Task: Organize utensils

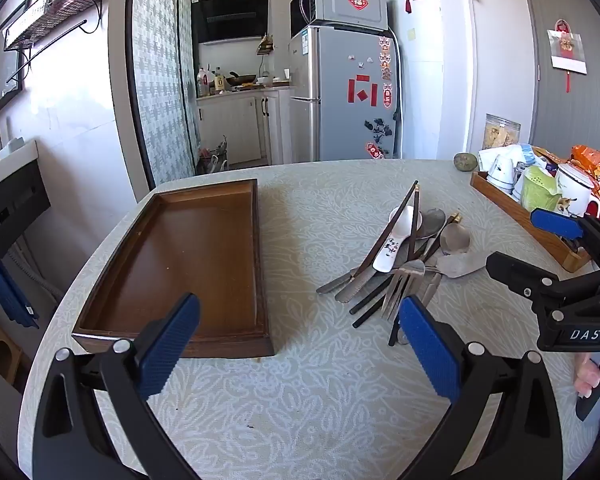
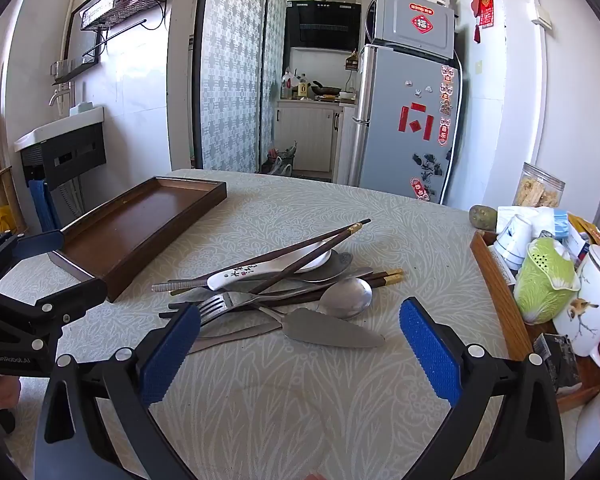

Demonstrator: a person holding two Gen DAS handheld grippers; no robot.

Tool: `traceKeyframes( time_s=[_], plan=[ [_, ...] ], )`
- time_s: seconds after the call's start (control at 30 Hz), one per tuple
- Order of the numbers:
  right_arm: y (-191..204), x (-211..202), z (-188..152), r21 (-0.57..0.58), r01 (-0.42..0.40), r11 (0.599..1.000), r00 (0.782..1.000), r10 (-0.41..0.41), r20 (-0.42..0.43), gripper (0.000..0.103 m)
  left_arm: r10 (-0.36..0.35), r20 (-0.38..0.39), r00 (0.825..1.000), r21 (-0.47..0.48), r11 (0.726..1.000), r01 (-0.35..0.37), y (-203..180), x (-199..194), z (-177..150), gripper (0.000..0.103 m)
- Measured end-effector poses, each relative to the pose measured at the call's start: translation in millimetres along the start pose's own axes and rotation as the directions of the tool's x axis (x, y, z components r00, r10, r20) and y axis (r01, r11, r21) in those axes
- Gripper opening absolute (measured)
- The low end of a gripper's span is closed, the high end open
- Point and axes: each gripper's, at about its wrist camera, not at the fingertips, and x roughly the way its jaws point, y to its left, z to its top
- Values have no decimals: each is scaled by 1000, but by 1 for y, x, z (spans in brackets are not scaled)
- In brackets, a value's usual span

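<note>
Utensils (image 2: 284,292) lie heaped beside tray (image 1: 188,264) (empty); both grippers (image 1: 296,344) (image 2: 300,348) gape wide.

A dark wooden tray (image 1: 188,256) with a smooth, faintly glossy floor sits on a matt, leaf-patterned tablecloth (image 1: 308,392). Beside it lies a heap of utensils (image 2: 284,292) — brushed-metal forks and spoons, a glossy white ceramic spoon (image 2: 260,270), dark lacquered chopsticks (image 2: 300,254). The gripper pads (image 2: 428,348) are rough, knurled blue rubber on matt black plastic.
</note>
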Motion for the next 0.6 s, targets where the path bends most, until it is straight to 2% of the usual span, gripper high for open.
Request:
traceKeyframes(
  time_s=[0.6],
  plan=[
    [0,0,0,-1,1,1000,1000,-1,-1,100,1,3,1000,1,1000,-1,0,0,0,101]
  ],
)
